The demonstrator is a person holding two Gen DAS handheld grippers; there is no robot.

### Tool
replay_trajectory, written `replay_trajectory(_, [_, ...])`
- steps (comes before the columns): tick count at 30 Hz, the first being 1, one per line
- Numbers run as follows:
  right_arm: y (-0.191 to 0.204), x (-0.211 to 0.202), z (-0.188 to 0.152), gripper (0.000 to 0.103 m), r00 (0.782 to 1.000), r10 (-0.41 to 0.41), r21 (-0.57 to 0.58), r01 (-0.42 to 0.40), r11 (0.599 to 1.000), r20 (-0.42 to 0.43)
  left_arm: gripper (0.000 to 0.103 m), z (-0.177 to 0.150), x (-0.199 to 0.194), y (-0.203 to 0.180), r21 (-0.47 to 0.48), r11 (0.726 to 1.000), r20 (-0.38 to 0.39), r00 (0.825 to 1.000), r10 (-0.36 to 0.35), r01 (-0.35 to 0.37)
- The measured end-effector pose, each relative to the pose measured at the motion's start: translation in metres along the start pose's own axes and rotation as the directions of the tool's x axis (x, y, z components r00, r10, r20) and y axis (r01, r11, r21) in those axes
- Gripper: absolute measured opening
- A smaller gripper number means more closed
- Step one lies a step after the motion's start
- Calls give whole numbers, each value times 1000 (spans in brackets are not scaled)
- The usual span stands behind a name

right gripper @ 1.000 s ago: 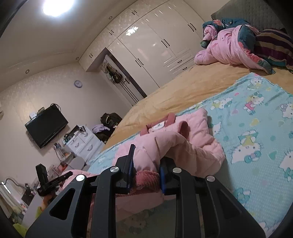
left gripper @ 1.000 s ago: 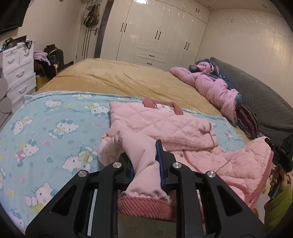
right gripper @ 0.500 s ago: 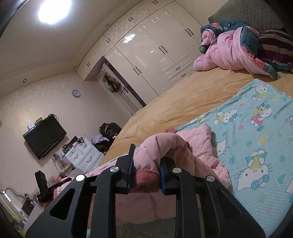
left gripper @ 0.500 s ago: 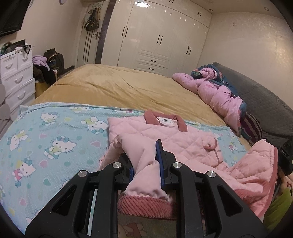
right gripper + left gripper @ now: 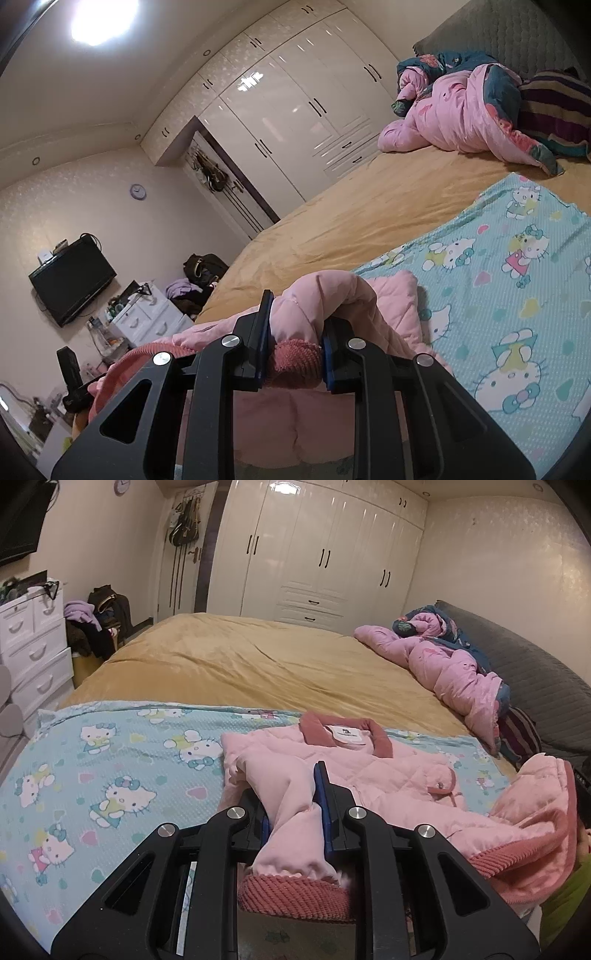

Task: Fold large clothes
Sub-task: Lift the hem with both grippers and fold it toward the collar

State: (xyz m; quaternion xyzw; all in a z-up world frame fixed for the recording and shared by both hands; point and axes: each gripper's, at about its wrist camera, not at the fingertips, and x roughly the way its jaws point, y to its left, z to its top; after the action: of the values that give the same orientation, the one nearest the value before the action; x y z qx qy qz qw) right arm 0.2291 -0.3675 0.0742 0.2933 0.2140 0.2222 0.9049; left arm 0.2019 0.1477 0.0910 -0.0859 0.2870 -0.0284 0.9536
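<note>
While looking down my left claw (image 5: 293, 805), I've got it clamped on one sleeve (image 5: 291, 812) of the pink jacket (image 5: 354, 771), ribbed cuff (image 5: 295, 895) hanging toward the camera. Jacket's lying on the cat-print blanket (image 5: 110, 775) on the bed (image 5: 258, 664), collar (image 5: 345, 731) pointing at the wardrobe (image 5: 325, 554).

Over on the right cam, my right claw (image 5: 295, 350) is pinching the other sleeve (image 5: 321, 299) right at its cuff (image 5: 295, 360), lifted off the blanket (image 5: 517, 314). Left claw (image 5: 72, 380) shows far left, with jacket fabric beside it.
</note>
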Motion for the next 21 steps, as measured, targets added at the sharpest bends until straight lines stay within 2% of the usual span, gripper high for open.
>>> replay_trajectory(21, [-13,37,43,21,996,-85,-21,85,996,-1,12,47,37,7,30,997,-16,998,65,-65])
